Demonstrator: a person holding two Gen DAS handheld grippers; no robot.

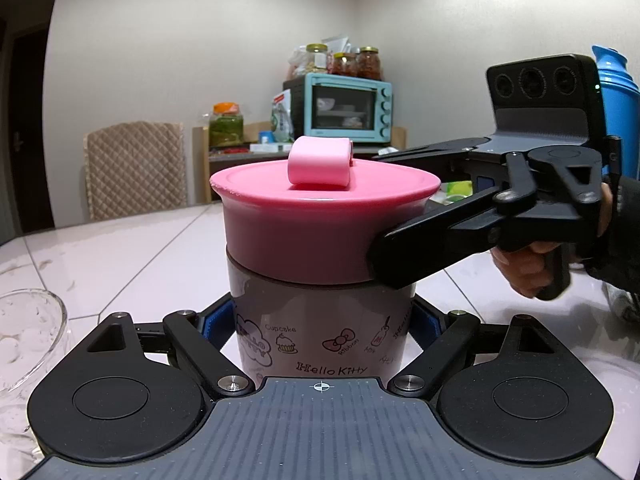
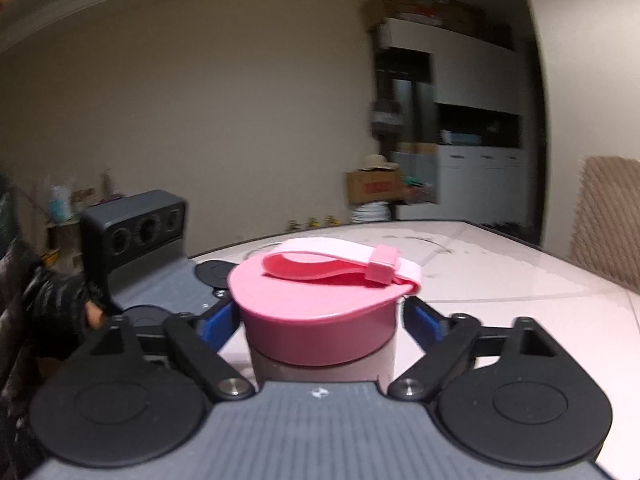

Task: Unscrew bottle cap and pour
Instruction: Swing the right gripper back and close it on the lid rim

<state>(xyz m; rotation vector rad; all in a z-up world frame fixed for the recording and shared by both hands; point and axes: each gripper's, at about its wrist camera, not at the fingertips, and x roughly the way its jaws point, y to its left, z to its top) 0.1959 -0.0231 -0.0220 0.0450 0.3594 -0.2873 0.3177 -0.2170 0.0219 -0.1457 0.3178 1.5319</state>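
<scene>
White marble-patterned table [image 1: 132,248] carries the work, with a quilted chair [image 1: 134,168] and a teal toaster oven [image 1: 344,106] behind it.

The bottle [image 1: 320,332] stands upright on the table, directly in front of both wrist cameras. Its body is a smooth printed cylinder, apparently rigid plastic; judged from the glossy finish, it is likely slippery under a light grip. Fill level cannot be seen, so weight is unknown. The pink cap [image 1: 312,224] is wider than the body, with a flared rim and a soft carrying strap [image 2: 344,266] lying across its top. The strap is flexible and unsuitable as a turning hold; the straight cap wall below the rim is the better grip zone.

The left gripper [image 1: 322,320] has its blue-padded fingers [image 1: 218,320] pinching the bottle body from both sides, below the cap. The right gripper [image 2: 320,316] brackets the cap wall; the left-wrist view shows one finger against the cap's side, but blur in the right-wrist view prevents confirming firm contact on both sides.

A glass bowl [image 1: 28,340] sits near the bottle at the left, a probable pouring target. It is fragile and should not be struck.
</scene>
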